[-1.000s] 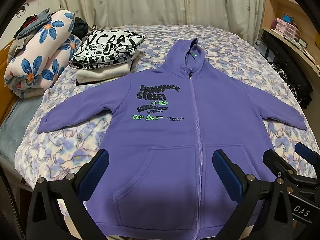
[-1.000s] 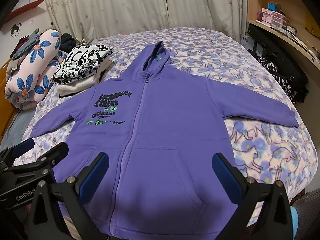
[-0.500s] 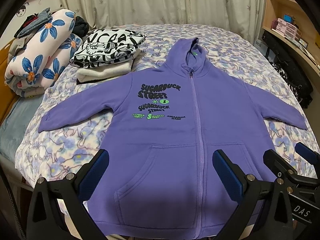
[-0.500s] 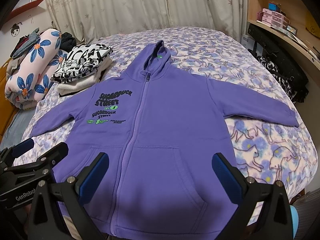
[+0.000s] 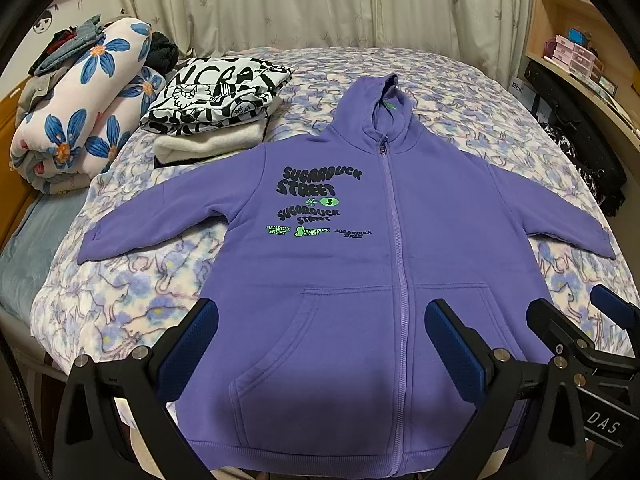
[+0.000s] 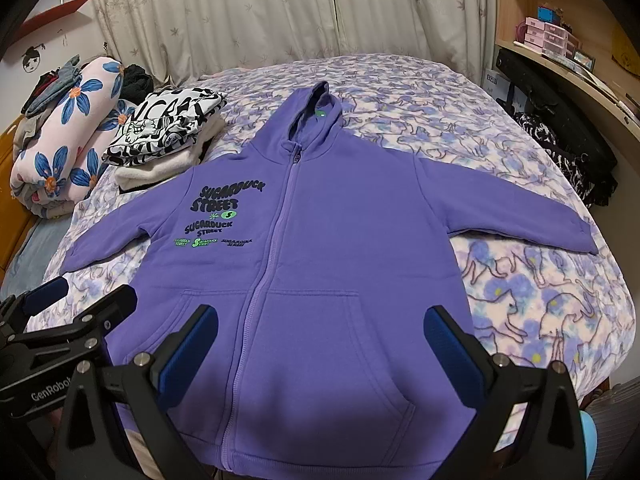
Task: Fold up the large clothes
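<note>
Hoodie: a purple zip hoodie (image 5: pixel 400 264) is laid flat, front side up, in the middle of the bed (image 5: pixel 440 92). The same hoodie (image 6: pixel 320 240) is seen from the right side too.
Zipper: it is closed all the way up the front.
Sleeves: both are spread out to the sides, and each is slanted down a little toward the near edge.
Hood: it is pointed away, toward the curtain (image 5: pixel 320 4).
Words: "SUGARDUCK STREET" is printed in dark and green letters on one side of the chest.
Bottom edge: it is laid close to the near end of the bed.
Left gripper (image 5: pixel 320 344): it is held above the bottom part of the hoodie. The fingers are spread wide apart and nothing is held.
Right gripper (image 6: pixel 320 344): it is held just beside the left one, above the pocket. The fingers are spread wide too, and nothing is held.
Folded clothes (image 5: pixel 216 100): a black and white printed piece is stacked on a cream one, near the hoodie's sleeve.
Rolled blanket (image 5: pixel 84 108): pink with blue flowers, set at the far side corner, past the folded stack.
Shelves (image 5: pixel 576 52): small pink boxes are kept there, by the other side of the bed.
</note>
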Tool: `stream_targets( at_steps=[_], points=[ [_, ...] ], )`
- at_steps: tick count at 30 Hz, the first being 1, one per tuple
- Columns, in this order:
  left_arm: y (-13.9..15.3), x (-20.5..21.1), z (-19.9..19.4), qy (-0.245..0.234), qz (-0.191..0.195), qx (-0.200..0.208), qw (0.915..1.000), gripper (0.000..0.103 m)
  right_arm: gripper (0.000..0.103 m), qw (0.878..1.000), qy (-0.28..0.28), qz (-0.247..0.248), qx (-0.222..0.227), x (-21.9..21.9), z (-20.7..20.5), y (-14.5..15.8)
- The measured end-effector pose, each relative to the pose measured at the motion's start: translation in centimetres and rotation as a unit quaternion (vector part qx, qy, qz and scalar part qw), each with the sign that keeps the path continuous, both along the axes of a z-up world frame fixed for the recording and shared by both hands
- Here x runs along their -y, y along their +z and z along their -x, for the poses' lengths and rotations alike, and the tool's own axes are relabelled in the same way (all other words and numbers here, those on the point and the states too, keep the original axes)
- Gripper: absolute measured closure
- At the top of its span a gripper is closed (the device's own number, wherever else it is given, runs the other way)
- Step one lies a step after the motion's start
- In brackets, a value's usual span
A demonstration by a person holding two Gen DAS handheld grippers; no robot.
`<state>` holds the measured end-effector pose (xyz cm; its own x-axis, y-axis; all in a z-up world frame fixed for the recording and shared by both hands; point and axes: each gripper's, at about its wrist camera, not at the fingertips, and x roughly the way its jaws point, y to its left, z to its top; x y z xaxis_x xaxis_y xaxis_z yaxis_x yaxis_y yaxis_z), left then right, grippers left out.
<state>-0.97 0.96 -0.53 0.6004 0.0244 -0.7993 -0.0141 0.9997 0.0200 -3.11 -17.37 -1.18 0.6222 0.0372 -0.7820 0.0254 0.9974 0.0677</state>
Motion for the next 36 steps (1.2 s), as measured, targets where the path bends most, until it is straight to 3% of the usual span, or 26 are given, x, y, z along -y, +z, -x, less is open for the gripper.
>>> stream_targets(
  at_steps=[36],
  points=[
    [0.03, -0.10, 0.12, 0.000, -0.001, -0.002, 1.0000, 0.001, 0.000, 1.000, 0.000, -0.004, -0.002, 0.21, -0.60, -0.57]
  ],
)
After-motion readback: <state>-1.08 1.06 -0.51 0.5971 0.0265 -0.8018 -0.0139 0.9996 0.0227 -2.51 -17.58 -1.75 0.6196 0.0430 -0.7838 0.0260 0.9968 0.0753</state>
